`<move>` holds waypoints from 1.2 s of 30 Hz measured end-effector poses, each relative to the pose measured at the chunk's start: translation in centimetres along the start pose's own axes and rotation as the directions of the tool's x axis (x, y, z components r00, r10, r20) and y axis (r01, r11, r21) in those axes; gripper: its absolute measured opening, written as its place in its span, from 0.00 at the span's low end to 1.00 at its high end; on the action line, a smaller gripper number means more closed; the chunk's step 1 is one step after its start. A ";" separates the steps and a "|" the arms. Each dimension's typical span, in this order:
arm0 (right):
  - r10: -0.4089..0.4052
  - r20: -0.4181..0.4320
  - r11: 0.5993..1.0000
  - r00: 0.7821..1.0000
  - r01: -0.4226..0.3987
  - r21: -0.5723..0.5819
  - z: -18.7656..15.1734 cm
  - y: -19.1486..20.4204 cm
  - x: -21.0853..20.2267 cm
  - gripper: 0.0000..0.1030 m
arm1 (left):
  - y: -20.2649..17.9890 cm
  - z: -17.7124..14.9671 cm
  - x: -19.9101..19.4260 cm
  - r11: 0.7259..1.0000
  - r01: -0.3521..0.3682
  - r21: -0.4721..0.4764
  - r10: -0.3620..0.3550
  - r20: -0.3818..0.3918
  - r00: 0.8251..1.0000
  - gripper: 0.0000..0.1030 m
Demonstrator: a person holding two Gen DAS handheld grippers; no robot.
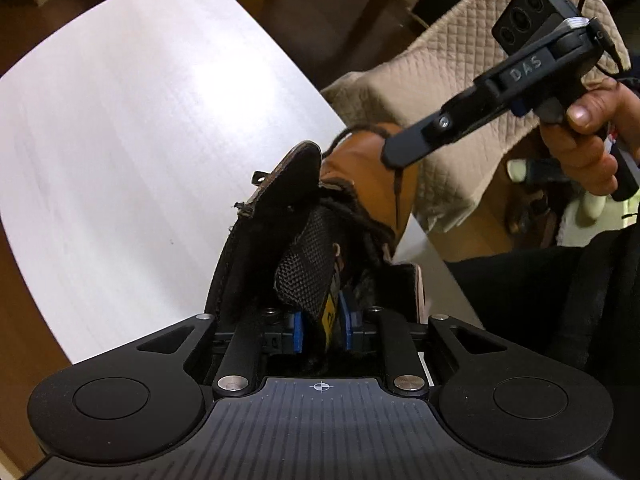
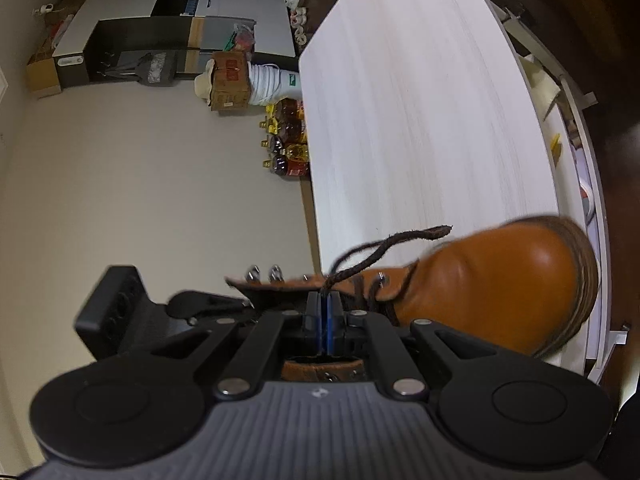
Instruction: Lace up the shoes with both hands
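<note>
Tan leather boot [image 2: 500, 280] on white table [image 2: 420, 100], right gripper [image 2: 323, 312] clamping dark lace [image 2: 360, 256], left gripper [image 1: 320, 328] pinching mesh tongue [image 1: 308, 268] just ahead.

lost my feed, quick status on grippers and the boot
Left gripper shut on boot tongue. Right gripper shut on lace. Boot on table. Nothing blocking.

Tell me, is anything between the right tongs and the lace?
No. The right tongs are already shut on the dark lace, so nothing sits between them. The left tongs clamp the boot's tongue, holding it by the lacing. The boot lies on the white table.
</note>
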State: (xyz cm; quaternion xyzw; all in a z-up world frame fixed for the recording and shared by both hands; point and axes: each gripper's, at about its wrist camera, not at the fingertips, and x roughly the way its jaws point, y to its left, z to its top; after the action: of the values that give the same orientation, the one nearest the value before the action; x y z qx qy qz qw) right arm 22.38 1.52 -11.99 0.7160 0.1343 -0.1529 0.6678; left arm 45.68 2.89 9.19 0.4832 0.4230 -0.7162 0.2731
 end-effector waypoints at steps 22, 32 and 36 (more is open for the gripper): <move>0.010 0.089 0.972 0.996 0.011 -0.233 -0.3 1.8 0.9 0.03 | 6.5 -2.3 -1.1 0.801 0.385 -0.458 -0.296 0.256 0.920 0.09; 0.033 0.067 0.976 0.997 -0.018 -0.215 -0.5 1.6 1.1 0.03 | 6.7 -1.5 -1.0 0.799 0.384 -0.463 -0.288 0.267 0.920 0.09; 0.052 0.078 0.987 0.996 -0.040 -0.154 -0.2 0.9 1.0 0.03 | 6.7 -1.5 -1.3 0.800 0.382 -0.462 -0.283 0.271 0.920 0.09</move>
State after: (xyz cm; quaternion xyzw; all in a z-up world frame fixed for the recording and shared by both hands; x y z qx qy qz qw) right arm 23.68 1.66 -11.56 0.6589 0.1016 -0.1560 0.7288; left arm 52.20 0.88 7.85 0.2421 0.6464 -0.6591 0.2984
